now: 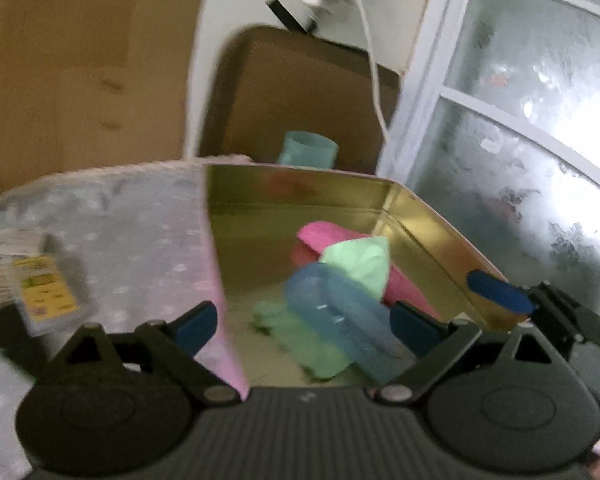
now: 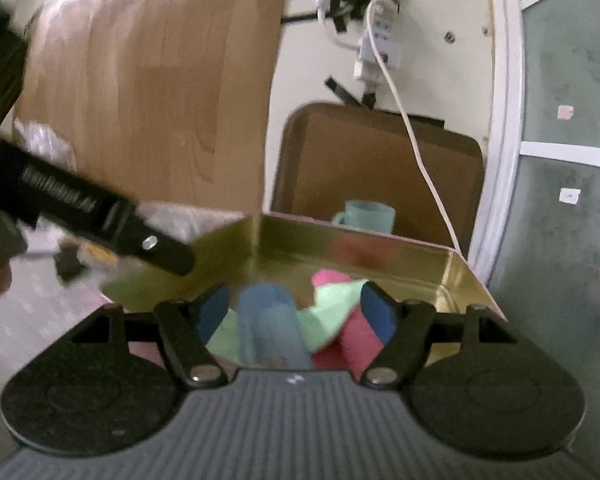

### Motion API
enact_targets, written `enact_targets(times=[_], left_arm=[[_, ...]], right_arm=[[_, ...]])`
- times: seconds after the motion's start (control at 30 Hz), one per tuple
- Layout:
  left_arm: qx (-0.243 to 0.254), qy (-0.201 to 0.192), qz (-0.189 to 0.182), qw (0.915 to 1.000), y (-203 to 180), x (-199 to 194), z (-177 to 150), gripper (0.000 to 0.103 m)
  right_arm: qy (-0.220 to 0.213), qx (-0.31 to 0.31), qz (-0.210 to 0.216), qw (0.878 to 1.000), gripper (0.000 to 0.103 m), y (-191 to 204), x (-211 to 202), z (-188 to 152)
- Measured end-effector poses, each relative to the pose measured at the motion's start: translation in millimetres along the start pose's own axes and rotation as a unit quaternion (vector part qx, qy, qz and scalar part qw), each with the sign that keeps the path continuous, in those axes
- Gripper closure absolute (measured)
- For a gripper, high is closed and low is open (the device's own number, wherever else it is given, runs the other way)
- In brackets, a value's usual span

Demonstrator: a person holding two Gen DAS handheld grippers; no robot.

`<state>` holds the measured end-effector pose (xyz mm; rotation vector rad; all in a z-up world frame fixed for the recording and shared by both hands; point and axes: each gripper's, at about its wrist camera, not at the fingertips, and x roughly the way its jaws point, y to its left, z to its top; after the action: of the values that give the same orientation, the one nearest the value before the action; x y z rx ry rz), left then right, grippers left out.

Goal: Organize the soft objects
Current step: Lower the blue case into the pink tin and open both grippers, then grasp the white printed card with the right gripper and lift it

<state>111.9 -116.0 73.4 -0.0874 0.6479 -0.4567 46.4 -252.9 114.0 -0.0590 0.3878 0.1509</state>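
Gold-lined tin box point(image 1: 260, 216) open on the dotted tablecloth point(image 1: 120, 216), holding a pink cloth point(image 1: 328, 236), a pale green cloth point(image 1: 360, 260) draped over it, and a translucent blue plastic case point(image 1: 332, 312) lying across more green fabric toward 6 o'clock.

Risks, as a judgement only: both tools crowding one small box, so a clash of fingers likely near the right wall, where the right gripper's fingertip point(image 1: 496, 290) rides on or just over the rim at 3 o'clock in the left wrist view. Could tip or shove the light tin. Could also pinch the hard blue case along with the fabric, or drag the green cloth out while lifting the pink one beneath, since the layers overlap. Blur in both views, so exact contact impossible to tell.

Left gripper point(image 1: 304, 322): spread wide, nothing pinched; one finger outside the box's left wall at 9 o'clock, the other inside, with the blue case and green fabric between and just ahead.

Right gripper point(image 2: 296, 312): spread, pads not visibly pressing anything; blue case point(image 2: 268, 320), green cloth point(image 2: 332, 312) and pink cloth point(image 2: 352, 344) framed between the fingers, at 12 o'clock, apparently below them.

Teal mug point(image 2: 368, 214) beyond the box, at 12 o'clock, well clear.
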Motion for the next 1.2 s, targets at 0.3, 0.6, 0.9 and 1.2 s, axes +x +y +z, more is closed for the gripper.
enact_targets(times=[0.3,0.6,0.9,1.2], left_arm=[[-0.055,-0.023,0.081,0.9949,92.5,-83.5,-56.8,0.006],[-0.101,-0.016,0.281,0.9543,204.2,-128.4,-104.8,0.007],[-0.1,-0.051,0.263,0.9581,203.4,-137.8,-106.5,0.006],[-0.111,-0.069,0.251,0.9592,204.6,-139.8,-105.2,0.005]], right_arm=[[-0.033,0.038,0.116,0.992,0.029,78.1,-1.0,21.6],[0.041,0.006,0.218,0.975,0.032,181.0,69.2,36.6],[0.111,0.06,0.171,0.977,0.023,208.4,188.6,67.3],[0.235,0.185,0.155,0.942,0.012,214.4,296.8,63.9]])
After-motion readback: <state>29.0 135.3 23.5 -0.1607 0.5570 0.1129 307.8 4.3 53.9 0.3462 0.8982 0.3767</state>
